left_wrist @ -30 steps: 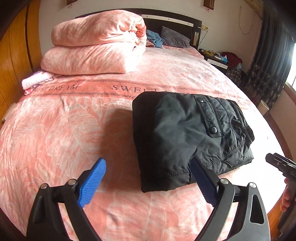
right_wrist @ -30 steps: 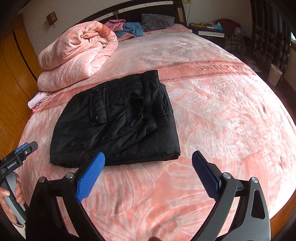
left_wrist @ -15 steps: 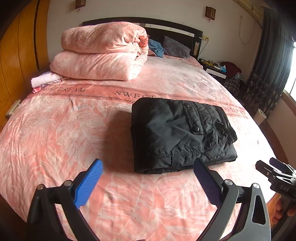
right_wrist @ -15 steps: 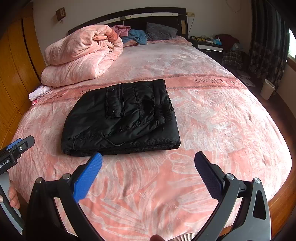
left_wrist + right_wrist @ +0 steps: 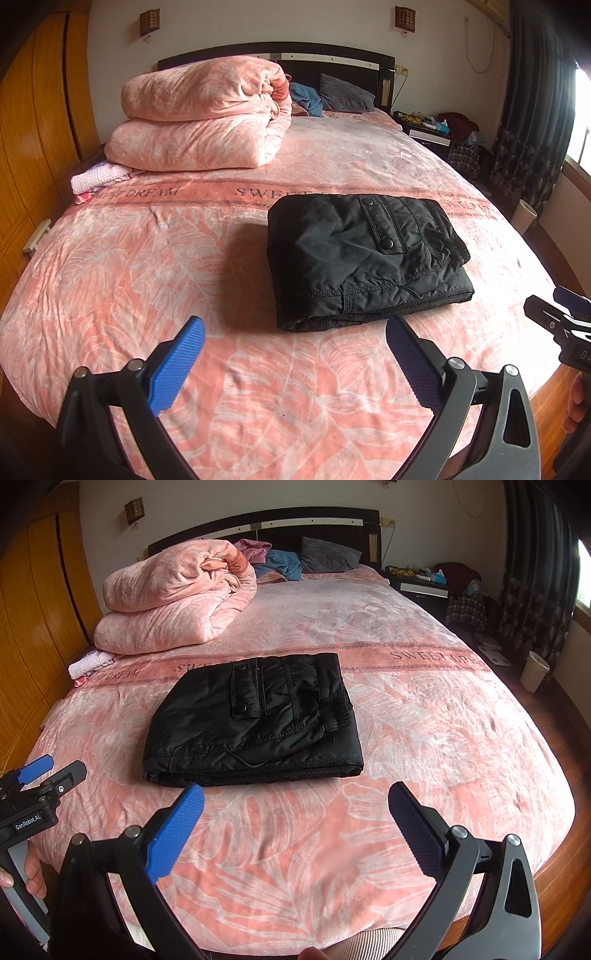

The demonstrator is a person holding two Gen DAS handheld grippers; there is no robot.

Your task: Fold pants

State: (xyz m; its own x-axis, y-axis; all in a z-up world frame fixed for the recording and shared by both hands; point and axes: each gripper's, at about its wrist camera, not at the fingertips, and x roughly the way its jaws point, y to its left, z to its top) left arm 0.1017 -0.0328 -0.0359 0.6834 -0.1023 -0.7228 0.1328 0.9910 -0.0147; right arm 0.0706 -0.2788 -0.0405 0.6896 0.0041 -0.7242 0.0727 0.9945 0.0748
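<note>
In the left wrist view, nearest the camera, the left gripper (image 5: 295, 354) filled the bottom edge from 7 to 5 o'clock, its two blue-padded fingers spread wide with nothing between them. It hung above the pink bedspread (image 5: 147, 288), clear of the cloth. At 3 o'clock, by the right edge, the tip of the right gripper (image 5: 557, 321) showed, with part of a hand below it.

The right wrist view matched: the right gripper (image 5: 295, 823) was also wide and empty above the bed's near edge, and the left gripper (image 5: 37, 779) with the hand holding it sat at 9 o'clock.

Beyond the fingers lay the black pants (image 5: 365, 258), just right of centre in the left view, at about 2 o'clock from the pads. They were folded into a compact, layered rectangle, a snap pocket flap on top and the gathered waistband at the right. Neither gripper touched them.

Farther off, at 11 o'clock, a folded pink quilt (image 5: 199, 122) sat near the dark headboard (image 5: 332, 59), with a grey pillow (image 5: 343, 99) at 12 o'clock.

Judging by the neat bundle and both claws apart from it, the folding looked finished. The next move probably called for nothing more than keeping clear, or at most smoothing the slightly uneven near edge.
</note>
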